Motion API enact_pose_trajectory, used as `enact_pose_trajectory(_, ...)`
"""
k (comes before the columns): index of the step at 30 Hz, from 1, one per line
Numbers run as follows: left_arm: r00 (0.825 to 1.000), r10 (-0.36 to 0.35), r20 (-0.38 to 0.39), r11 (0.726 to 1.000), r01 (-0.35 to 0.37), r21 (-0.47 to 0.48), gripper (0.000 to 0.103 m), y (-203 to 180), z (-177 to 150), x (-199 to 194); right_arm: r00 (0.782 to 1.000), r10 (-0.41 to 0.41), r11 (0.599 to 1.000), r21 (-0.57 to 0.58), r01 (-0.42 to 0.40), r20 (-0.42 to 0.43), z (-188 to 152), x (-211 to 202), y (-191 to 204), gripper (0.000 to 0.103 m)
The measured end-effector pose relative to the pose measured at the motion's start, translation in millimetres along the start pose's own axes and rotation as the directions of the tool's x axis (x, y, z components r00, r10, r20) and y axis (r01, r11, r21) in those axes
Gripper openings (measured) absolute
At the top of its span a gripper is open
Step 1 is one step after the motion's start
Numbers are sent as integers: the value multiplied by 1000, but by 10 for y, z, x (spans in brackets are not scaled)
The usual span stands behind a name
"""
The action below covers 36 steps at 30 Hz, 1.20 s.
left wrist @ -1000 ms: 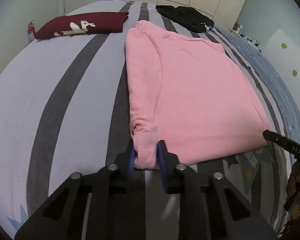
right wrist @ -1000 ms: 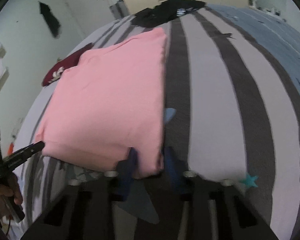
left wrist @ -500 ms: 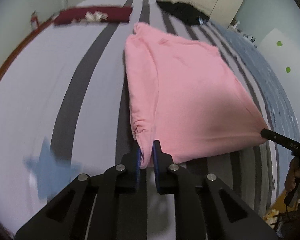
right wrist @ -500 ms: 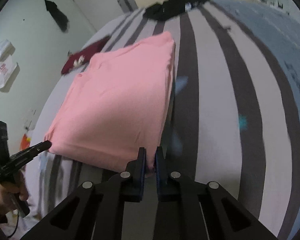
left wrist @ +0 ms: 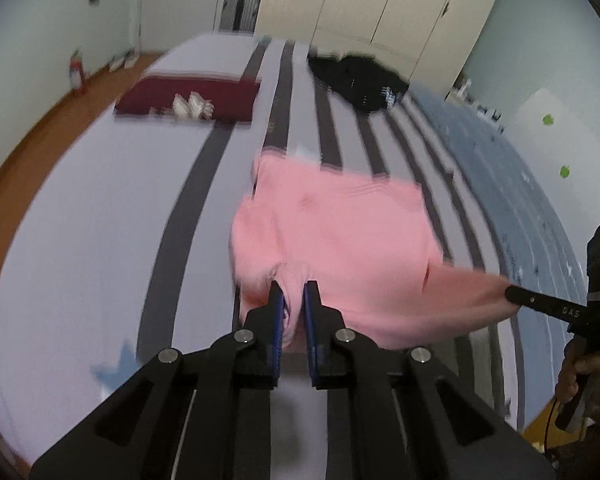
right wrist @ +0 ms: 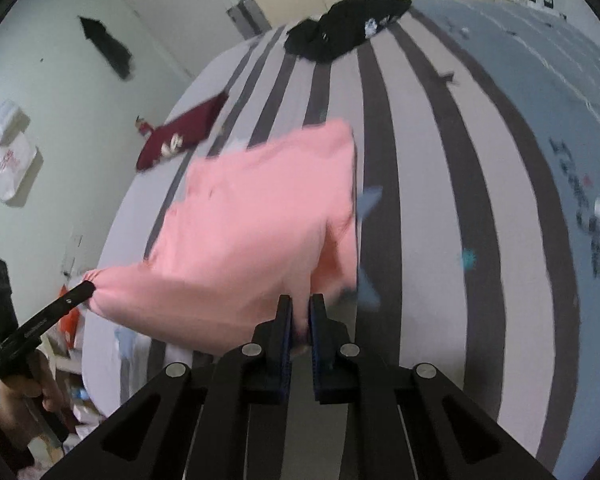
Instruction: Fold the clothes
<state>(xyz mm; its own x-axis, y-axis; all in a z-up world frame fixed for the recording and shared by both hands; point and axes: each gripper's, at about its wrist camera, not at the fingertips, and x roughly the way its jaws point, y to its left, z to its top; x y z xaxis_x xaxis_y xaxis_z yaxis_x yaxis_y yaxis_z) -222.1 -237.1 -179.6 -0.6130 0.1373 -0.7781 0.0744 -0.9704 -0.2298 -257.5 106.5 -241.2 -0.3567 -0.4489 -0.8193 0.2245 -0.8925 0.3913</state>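
- Firstly, left wrist view: the left gripper [left wrist: 293,286], black with blue pads, has its jaws drawn nearly together and pinches a bunched corner of the pink folded cotton garment [left wrist: 340,236]; cloth fills the narrow gap between the pads. The jaws have just been closing on that fabric.
- Same view, right edge: the right gripper [left wrist: 514,293] appears as a black finger gripping the opposite near corner, pulled into a taut point; the right hand [left wrist: 584,372] grasps its handle below.
- Garment position: near edge lifted off the grey-and-white striped bedsheet [left wrist: 100,220], far edge apparently on the bed or close to it; the picture is blurred.
- Only in this view: cream wardrobe doors [left wrist: 364,0], wooden floor [left wrist: 40,128], green wall stickers [left wrist: 566,171].
- Right wrist view: the right gripper [right wrist: 300,300] stands almost closed, its pads clamping a fold of the pink garment; these jaws too have just been closing on cloth.
- Same view, left edge: the left gripper [right wrist: 88,287] clasps the other corner, gathered to a puckered tip, the left hand [right wrist: 24,388] below it.
- Only in this view: a white bag hung on the wall [right wrist: 10,164], and the blue patterned section of bedding [right wrist: 560,120] at full width.
- Both views: a maroon folded garment with white print [left wrist: 188,98] and a black heap of clothes [left wrist: 356,76] lie farther up the bed, well apart from the pink one.
- Garment surface: smooth, sagging between the two held corners.
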Motion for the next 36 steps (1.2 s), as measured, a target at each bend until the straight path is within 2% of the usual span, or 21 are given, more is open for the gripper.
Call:
enact_pose_trajectory(5,999,-6,40,1000,6,11,7,6,686,584,1000,-3,1000,15,3,31,769,270,-61,6)
enact_pose_trajectory(9,1000,6,-28,1000,-7,-24,7,245,1066,1294,1000,18,999,46,-19,25,1386,742,-161,6)
enact_pose_trajectory(12,995,36,-93,995,-45,-88,7,448,1212,1751,999,24,999,41,-26,36,1728,1073,-196,7)
enact_pose_trajectory(14,992,54,-118,989,-69,-128,8,562,1256,1917,998,36,999,36,-38,41,1888,1264,-226,10)
enact_pose_trajectory(16,994,38,-100,986,-54,-159,18,633,1246,1900,999,25,999,34,-26,48,1925,1331,-251,10)
enact_pose_trajectory(17,997,26,-72,987,-37,-155,30,639,1202,1811,999,18,999,33,-20,51,1941,1362,-263,12)
enact_pose_trajectory(18,999,15,-45,988,-21,-151,41,646,1157,1723,998,25,999,33,-27,62,1912,1338,-274,17)
enact_pose_trajectory(20,1000,3,-6,992,-4,-129,51,655,1055,1584,996,28,999,19,-30,83,1797,1266,-282,23)
enact_pose_trajectory(22,1000,12,-14,997,-13,-74,51,639,920,1536,995,15,1000,-14,-14,101,1622,1175,-275,27)
enact_pose_trajectory(26,997,-11,-77,1000,11,7,50,574,743,1665,999,-12,998,-65,15,47,1323,1232,-253,28)
enact_pose_trajectory(28,996,-18,-93,999,20,26,49,541,726,1740,999,-14,997,-76,17,30,1285,1325,-258,28)
enact_pose_trajectory(32,993,-31,-117,998,37,51,25,479,720,1878,1000,-7,997,-81,9,23,1324,1456,-283,28)
enact_pose_trajectory(36,994,-29,-108,996,38,78,12,412,713,1843,1000,18,995,-97,-16,23,1399,1521,-273,25)
